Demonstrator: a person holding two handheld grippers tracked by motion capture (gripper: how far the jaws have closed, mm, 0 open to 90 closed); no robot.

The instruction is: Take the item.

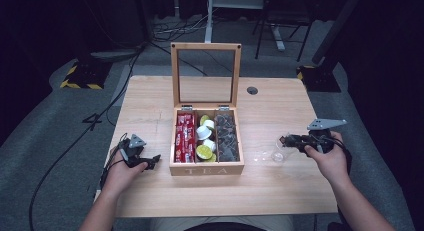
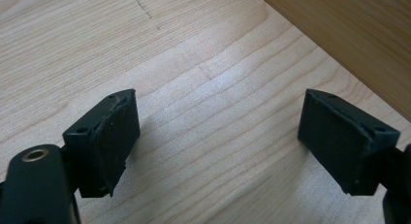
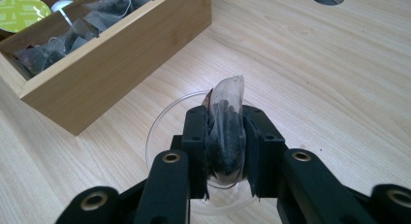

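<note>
Dark floor and black cables surround a light wooden table (image 1: pixel 280 106), and a person sits at its near side with one gripper in each hand. At the middle of the table stands a wooden tea box (image 1: pixel 206 168) with its glass lid (image 1: pixel 205 75) raised upright. The box has three compartments: red packets (image 1: pixel 185 136) at the left, round capsules (image 1: pixel 205 138) with white and green tops in the middle, and dark tea bags (image 1: pixel 227 136) at the right.

On the right side, the right gripper (image 3: pixel 227 146) has its jaws pressed together on a tea bag (image 3: pixel 227 132). The bag stands between the two black pads, its clear pointed top rising above them and the dark tea leaves sitting lower, at the level of the pads. Just below the jaws is a small clear glass dish (image 3: pixel 162 124) on the table; its rim shows around the gripper, so the bag hangs over the dish. I cannot tell if the bag touches the glass. In the high view this gripper (image 1: pixel 289 140) is well apart from the box, with the dish (image 1: pixel 274 153) just beside its tip.

On the left side, the left gripper (image 2: pixel 218 136) hangs low over bare wood with its jaws spread wide and nothing between them. The side wall of the box is near, at the upper right corner of that view.
</note>
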